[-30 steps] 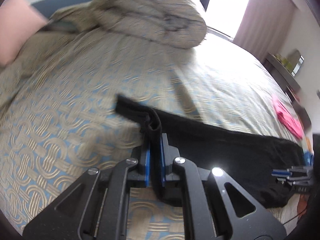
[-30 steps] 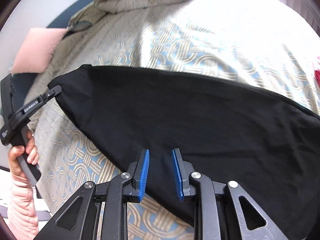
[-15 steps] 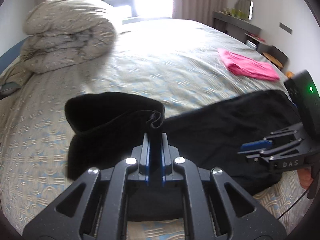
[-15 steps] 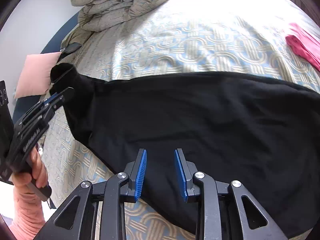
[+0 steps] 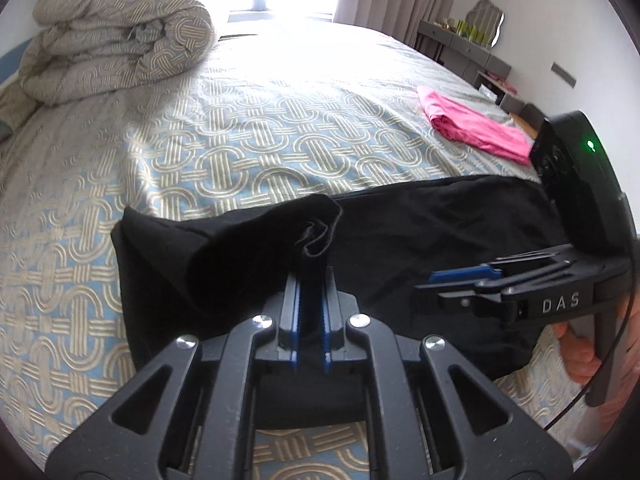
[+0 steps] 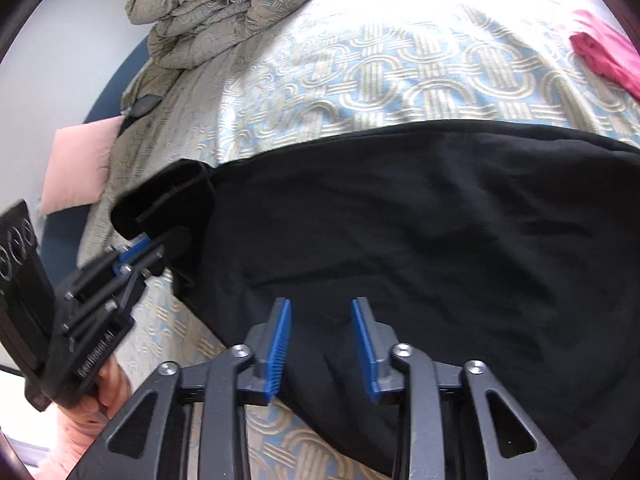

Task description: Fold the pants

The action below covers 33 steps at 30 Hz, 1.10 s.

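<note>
The black pants (image 5: 420, 224) lie lengthwise across the patterned bedspread (image 5: 248, 128) and show in the right wrist view (image 6: 420, 216) too. My left gripper (image 5: 309, 292) is shut on the leg-end hem and holds it lifted and curled back over the rest of the pants. It shows at the left of the right wrist view (image 6: 134, 254). My right gripper (image 6: 320, 320) is open, with its blue pads low over the pants' near edge. It also shows at the right of the left wrist view (image 5: 460, 280).
A rolled duvet (image 5: 116, 36) lies at the head of the bed. A folded pink garment (image 5: 472, 124) lies on the far right of the bed (image 6: 604, 56). A pink pillow (image 6: 78, 160) sits beside the bed. A dresser (image 5: 464, 48) stands by the wall.
My left gripper has carried the leg end up and toward the right gripper, folding it back over the pants. My right gripper has stayed open over the near edge.
</note>
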Available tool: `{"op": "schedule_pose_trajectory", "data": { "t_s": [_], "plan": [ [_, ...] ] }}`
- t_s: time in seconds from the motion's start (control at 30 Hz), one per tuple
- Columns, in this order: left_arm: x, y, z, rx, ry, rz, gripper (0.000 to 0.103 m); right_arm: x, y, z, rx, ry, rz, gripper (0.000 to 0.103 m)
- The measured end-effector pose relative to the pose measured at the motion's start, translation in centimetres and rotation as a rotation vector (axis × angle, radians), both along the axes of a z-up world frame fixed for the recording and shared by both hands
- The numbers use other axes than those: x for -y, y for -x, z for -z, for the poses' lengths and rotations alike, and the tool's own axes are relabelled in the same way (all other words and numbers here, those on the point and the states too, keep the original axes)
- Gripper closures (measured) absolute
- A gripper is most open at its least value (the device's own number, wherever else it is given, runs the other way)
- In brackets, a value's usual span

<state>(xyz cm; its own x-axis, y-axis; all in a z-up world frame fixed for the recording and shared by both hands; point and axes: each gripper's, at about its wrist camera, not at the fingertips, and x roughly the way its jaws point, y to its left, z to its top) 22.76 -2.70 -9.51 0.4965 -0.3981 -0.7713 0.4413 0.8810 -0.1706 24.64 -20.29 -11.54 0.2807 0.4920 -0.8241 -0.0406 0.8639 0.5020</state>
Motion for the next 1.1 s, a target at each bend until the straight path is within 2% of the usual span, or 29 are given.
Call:
{"op": "schedule_pose_trajectory", "data": {
  "t_s": [0.2,0.27,0.37,0.5,0.63,0.67,0.73,0.77,0.8,0.87,0.93,1.0,1.1],
  "plan": [
    [-0.5,0.6,0.5,-0.020,0.041,0.005,0.093,-2.3,-2.4,-0.7,0.006,-0.131,-0.029,0.034],
    [-0.4,0.8,0.8,-0.029,0.041,0.010,0.093,-3.2,-3.2,-0.8,-0.001,-0.140,-0.047,0.032],
    [-0.3,0.9,1.2,-0.040,0.038,0.009,0.093,-5.5,-4.4,-1.2,-0.001,-0.071,-0.113,0.030],
    [-0.3,1.3,2.1,-0.082,0.074,0.030,0.093,-8.2,-5.5,-1.1,-0.010,0.012,-0.248,0.028],
    [1.6,2.7,3.0,-0.077,0.018,0.099,0.093,-10.0,-5.5,-0.4,-0.003,0.189,-0.323,0.028],
    [1.9,3.0,3.2,-0.077,0.013,0.114,0.093,-10.1,-5.5,-0.1,0.006,0.244,-0.321,0.030],
    [2.6,3.8,3.5,-0.073,0.000,0.136,0.092,-9.5,-5.8,0.3,0.018,0.310,-0.275,0.047],
    [2.9,4.3,3.6,-0.064,-0.011,0.139,0.092,-8.9,-6.2,0.6,0.010,0.328,-0.240,0.066],
    [3.0,4.8,3.5,-0.057,-0.020,0.143,0.091,-8.0,-6.5,1.0,-0.007,0.331,-0.185,0.079],
    [2.7,6.2,3.2,-0.052,-0.017,0.168,0.091,-5.2,-7.1,1.3,-0.025,0.293,-0.051,0.081],
    [2.2,7.6,2.5,-0.030,-0.029,0.181,0.086,-3.3,-7.2,1.4,-0.021,0.290,0.017,0.081],
    [0.9,9.0,1.6,0.003,-0.040,0.168,0.076,-2.4,-6.9,1.6,-0.051,0.263,0.001,0.079],
    [-2.4,10.1,0.4,0.017,-0.006,0.097,0.068,-2.3,-6.2,1.1,-0.058,0.206,-0.050,0.078]
  ]
}}
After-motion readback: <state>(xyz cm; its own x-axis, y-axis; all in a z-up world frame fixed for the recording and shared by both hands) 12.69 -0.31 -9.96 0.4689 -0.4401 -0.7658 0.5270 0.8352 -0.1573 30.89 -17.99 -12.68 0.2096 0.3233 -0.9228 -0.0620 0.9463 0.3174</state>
